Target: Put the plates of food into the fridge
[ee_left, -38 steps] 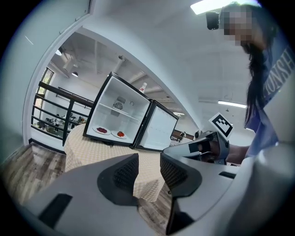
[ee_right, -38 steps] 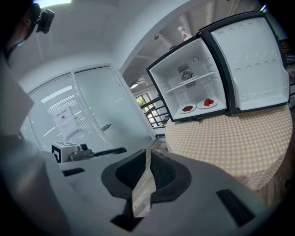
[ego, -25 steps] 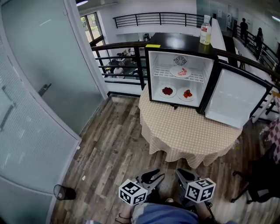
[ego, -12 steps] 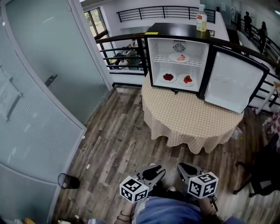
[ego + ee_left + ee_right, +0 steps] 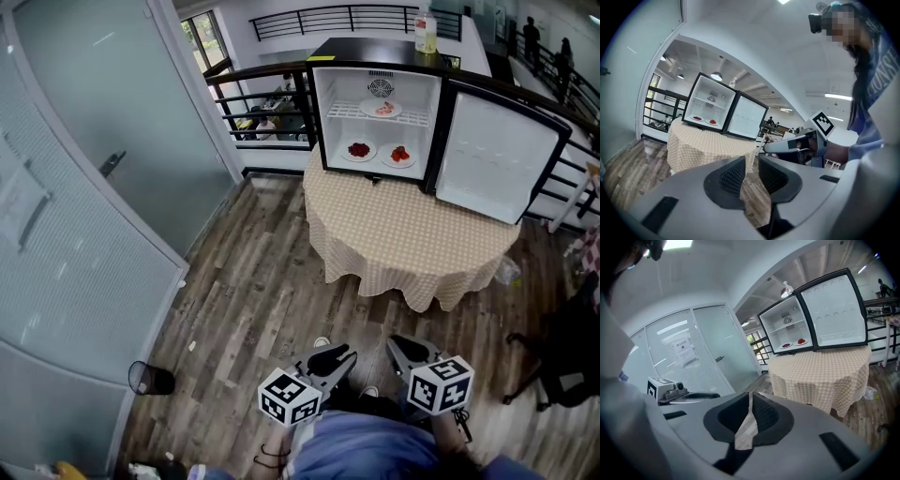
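Observation:
The small black fridge [image 5: 380,70] stands open on the round table [image 5: 412,244]. Inside it are three plates of food: one [image 5: 384,109] on the upper shelf, two [image 5: 359,150] [image 5: 399,155] below. Both grippers hang low in front of the person, far from the table. My left gripper [image 5: 343,354] [image 5: 751,165] holds nothing; its jaws have just been closing and a narrow gap remains. My right gripper [image 5: 397,342] [image 5: 750,398] is empty too, and its fingertips have just come together.
The fridge door [image 5: 492,155] swings out to the right. A bottle [image 5: 425,33] stands on the fridge top. Frosted glass walls [image 5: 84,187] run along the left, with a black bin [image 5: 150,379] at their foot. A dark chair [image 5: 562,366] sits at the right and a railing behind.
The person has backed away, so the table and fridge look smaller and farther off. Both grippers came along, held low. The left jaws have narrowed.

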`<state>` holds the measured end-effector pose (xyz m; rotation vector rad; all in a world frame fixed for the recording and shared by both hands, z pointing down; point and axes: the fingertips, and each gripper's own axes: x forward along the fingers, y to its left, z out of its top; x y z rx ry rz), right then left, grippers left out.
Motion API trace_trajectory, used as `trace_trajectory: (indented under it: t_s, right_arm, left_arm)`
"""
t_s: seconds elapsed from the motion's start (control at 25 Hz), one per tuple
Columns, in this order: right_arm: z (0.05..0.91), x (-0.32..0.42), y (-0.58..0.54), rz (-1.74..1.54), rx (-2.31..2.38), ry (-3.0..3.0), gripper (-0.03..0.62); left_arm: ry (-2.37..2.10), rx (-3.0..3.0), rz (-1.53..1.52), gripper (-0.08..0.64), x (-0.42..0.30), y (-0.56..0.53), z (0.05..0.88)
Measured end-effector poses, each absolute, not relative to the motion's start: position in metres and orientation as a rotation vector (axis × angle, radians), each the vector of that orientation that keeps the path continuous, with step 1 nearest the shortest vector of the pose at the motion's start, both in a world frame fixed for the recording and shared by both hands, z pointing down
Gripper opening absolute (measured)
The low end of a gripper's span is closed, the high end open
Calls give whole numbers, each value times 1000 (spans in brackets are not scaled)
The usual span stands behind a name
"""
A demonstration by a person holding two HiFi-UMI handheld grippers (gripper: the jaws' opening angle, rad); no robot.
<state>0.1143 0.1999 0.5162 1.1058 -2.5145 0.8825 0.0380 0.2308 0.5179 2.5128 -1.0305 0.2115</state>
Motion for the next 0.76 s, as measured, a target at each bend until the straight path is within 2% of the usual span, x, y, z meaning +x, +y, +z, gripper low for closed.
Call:
trace_trajectory:
  t_s: [0.76]
  right_arm:
    - [499, 167, 193, 868, 1283, -2520, 37]
  left_arm:
    - [-1039, 2519, 235, 83, 51, 238, 515]
